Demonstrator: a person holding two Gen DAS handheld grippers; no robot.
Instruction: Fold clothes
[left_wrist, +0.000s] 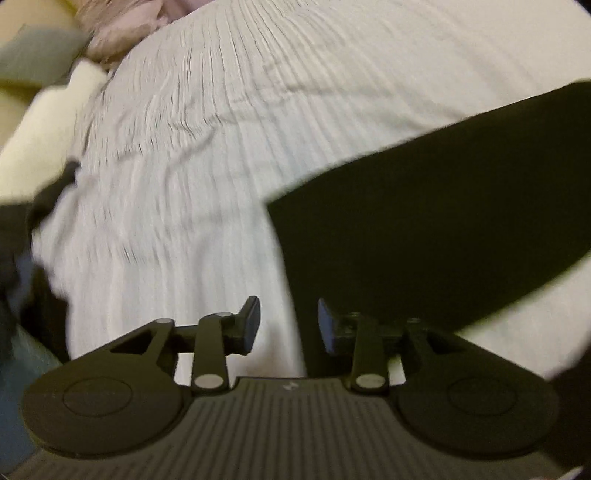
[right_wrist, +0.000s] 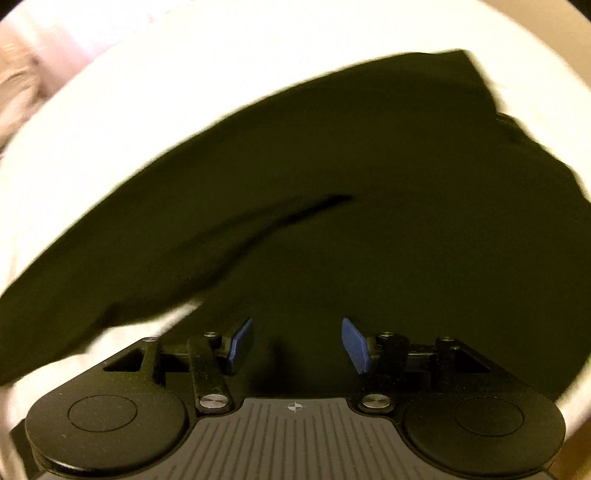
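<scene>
A black garment lies spread on a white ribbed bedspread. In the right wrist view it fills most of the frame, with a crease running across its middle. My right gripper hovers open over its near part, blue pads apart, nothing between them. In the left wrist view a long black part of the garment reaches in from the right. My left gripper is open at that cloth's near left edge, the right finger over the black cloth, the left finger over the bedspread. Both views are motion-blurred.
A heap of other clothes, pale yellow, grey-green and pinkish, lies at the left and far-left of the bed. Dark and blue cloth sits at the left edge. White bedspread surrounds the black garment.
</scene>
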